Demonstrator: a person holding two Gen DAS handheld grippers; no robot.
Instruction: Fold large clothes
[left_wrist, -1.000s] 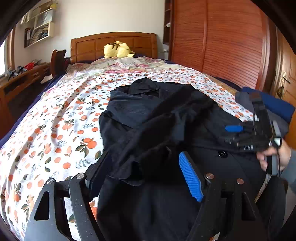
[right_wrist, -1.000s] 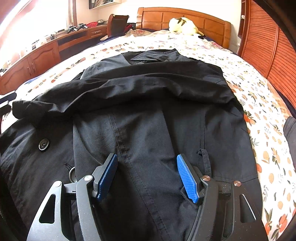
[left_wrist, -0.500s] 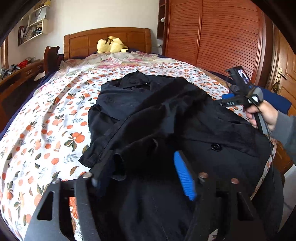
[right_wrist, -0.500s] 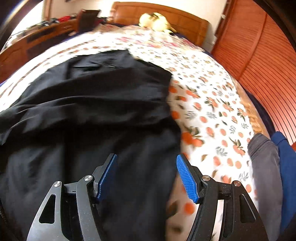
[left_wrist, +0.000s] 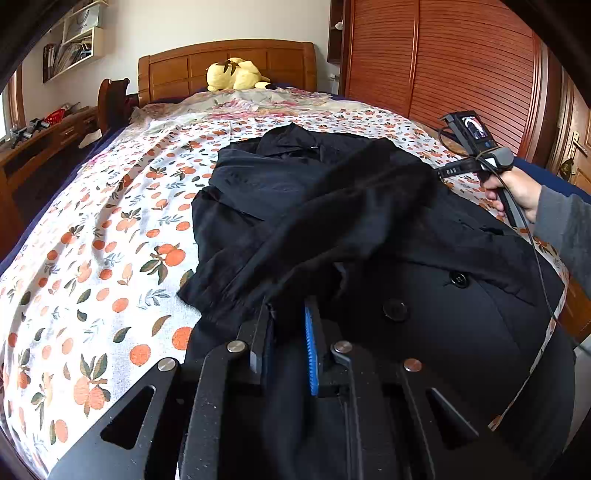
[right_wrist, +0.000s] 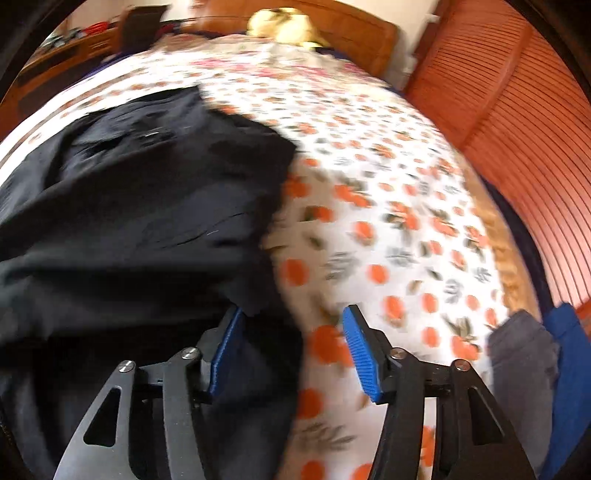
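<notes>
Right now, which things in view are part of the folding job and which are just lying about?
Job:
black coat
left gripper, shut on coat
right gripper, open
bed

Lying about:
yellow plush
grey and blue clothes
desk

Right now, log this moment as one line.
left hand-held gripper: shut on black coat | right hand-held gripper: open at coat edge | bed
</notes>
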